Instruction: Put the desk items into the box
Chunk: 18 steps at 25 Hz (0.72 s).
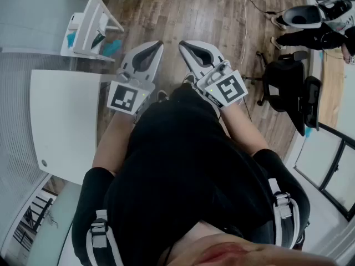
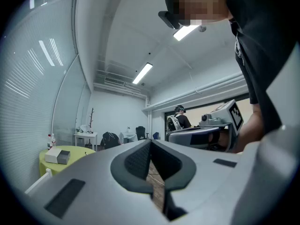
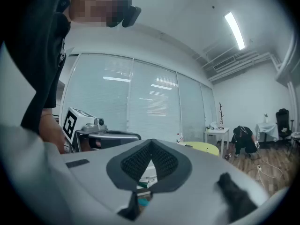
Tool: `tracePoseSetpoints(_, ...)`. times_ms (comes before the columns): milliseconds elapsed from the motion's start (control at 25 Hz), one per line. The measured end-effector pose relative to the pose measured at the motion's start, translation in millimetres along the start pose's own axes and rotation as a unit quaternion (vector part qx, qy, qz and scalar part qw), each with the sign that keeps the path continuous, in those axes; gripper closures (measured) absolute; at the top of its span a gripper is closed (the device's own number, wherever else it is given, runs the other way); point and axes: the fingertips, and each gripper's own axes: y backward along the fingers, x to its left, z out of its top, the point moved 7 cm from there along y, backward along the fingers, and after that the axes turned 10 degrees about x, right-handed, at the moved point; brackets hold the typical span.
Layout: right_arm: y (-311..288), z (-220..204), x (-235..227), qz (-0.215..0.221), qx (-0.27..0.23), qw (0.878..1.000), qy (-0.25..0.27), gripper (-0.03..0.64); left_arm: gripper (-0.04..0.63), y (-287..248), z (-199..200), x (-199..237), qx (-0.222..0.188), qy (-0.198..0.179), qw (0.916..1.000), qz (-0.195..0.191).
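While both grippers are held level in front of the person's torso, nothing of the task looks begun. The left gripper point(image 1: 151, 50) and the right gripper point(image 1: 190, 47) sit side by side, just apart, above the wood floor point(image 1: 222, 15). Each has its jaws pressed together with nothing between them. No box and no desk item can be picked out with confidence, so by my reading all the packing is left to do.

Only the head view shows what lies round the grippers. A white table point(image 1: 61, 121) is out past the left gripper's outer side, a small white rack point(image 1: 89, 21) is ahead of its tips, and an office chair point(image 1: 291, 87) is beyond the right gripper.

Only the left gripper view shows what sits on a yellow-green round table point(image 2: 82, 153), well ahead and to its outer side. This is a white-and-grey boxy thing point(image 2: 58, 156), and I cannot tell whether it is the box. The right gripper view adds a glass wall with blinds point(image 3: 140, 102) beyond its tips.
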Motion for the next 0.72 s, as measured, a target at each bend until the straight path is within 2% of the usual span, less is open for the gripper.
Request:
tracePoseSetpoints(360, -2, 0, 15, -0.004, 0.005, 1.0, -0.002, 0.6, 0.583, 20, -2, 2, -0.008, 0.008, 0.9998, 0.014)
tracePoseSetpoints(720, -21, 5, -9, 0.005, 0.0, 1.0, -0.002, 0.6, 0.583, 9, 0, 24, -0.006, 0.011, 0.9993, 0.034)
